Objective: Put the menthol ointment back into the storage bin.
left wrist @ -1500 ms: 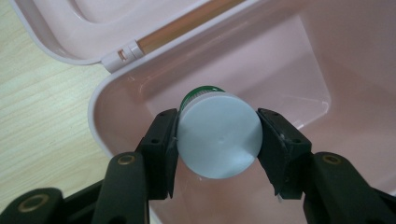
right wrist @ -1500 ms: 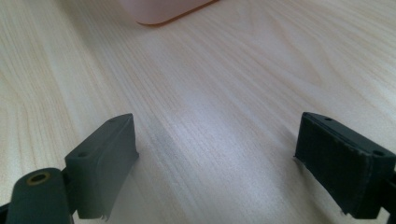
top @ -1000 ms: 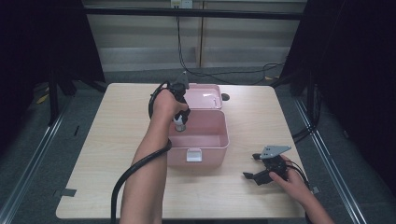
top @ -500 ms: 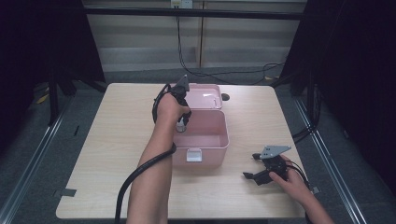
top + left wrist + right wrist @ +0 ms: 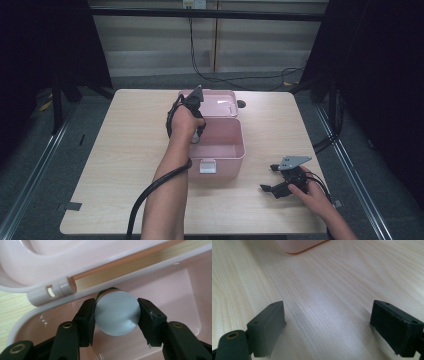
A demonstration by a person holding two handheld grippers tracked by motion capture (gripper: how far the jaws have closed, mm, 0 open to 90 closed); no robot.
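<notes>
My left gripper (image 5: 116, 315) clamps a grey cylinder (image 5: 117, 312) inside the pink box (image 5: 235, 155). My right gripper (image 5: 328, 327) rests on the table (image 5: 125, 140), jaws wide apart.

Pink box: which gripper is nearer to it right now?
Left. The left gripper reaches into the pink box, clamping a grey cylinder. The right gripper rests open on the table, right of the box.
</notes>
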